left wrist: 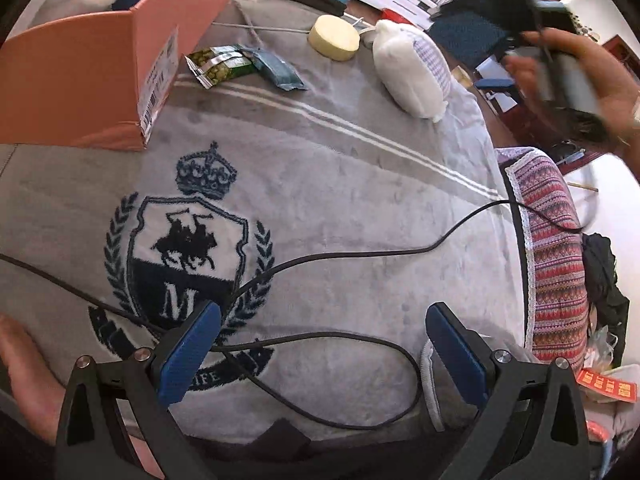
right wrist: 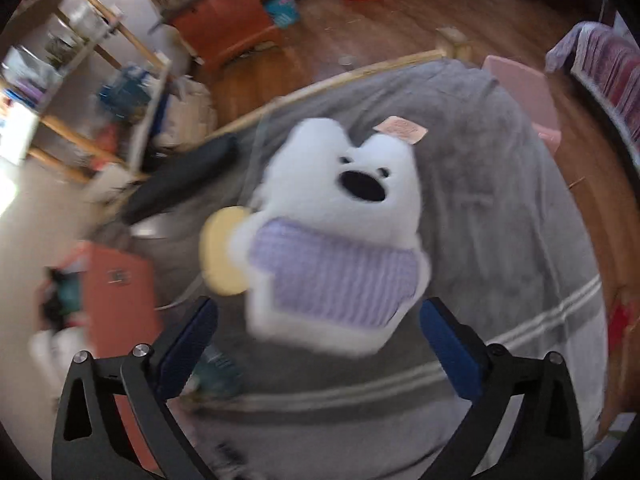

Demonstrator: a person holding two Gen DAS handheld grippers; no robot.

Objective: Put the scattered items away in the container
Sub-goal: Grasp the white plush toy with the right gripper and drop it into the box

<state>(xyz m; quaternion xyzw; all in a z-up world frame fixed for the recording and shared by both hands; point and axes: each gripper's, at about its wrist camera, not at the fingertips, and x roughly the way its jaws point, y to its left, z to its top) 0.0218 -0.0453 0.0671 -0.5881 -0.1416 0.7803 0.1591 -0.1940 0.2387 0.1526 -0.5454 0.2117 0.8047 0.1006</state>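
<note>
— Grey blanket (left wrist: 360,208) with a navy crest covers the whole work surface; what goes in next?

— I'd say the white plush toy (right wrist: 340,236) in its lilac knitted jumper. It lies on the blanket directly ahead of the right gripper (right wrist: 318,338), whose blue pads stand wide apart with nothing between them.

— How to take it cleanly?

— Close on the soft body rather than an ear, low enough that it doesn't flop. The yellow round disc (right wrist: 224,256) sits touching its side, so come in straight and avoid nudging that.

— And the drop?

— The orange cardboard box (left wrist: 80,80) stands at the blanket's far left, snack packets (left wrist: 240,66) beside it. The left gripper (left wrist: 320,352) is wide and empty over a loose black cable (left wrist: 360,254); keep it clear of that.
</note>
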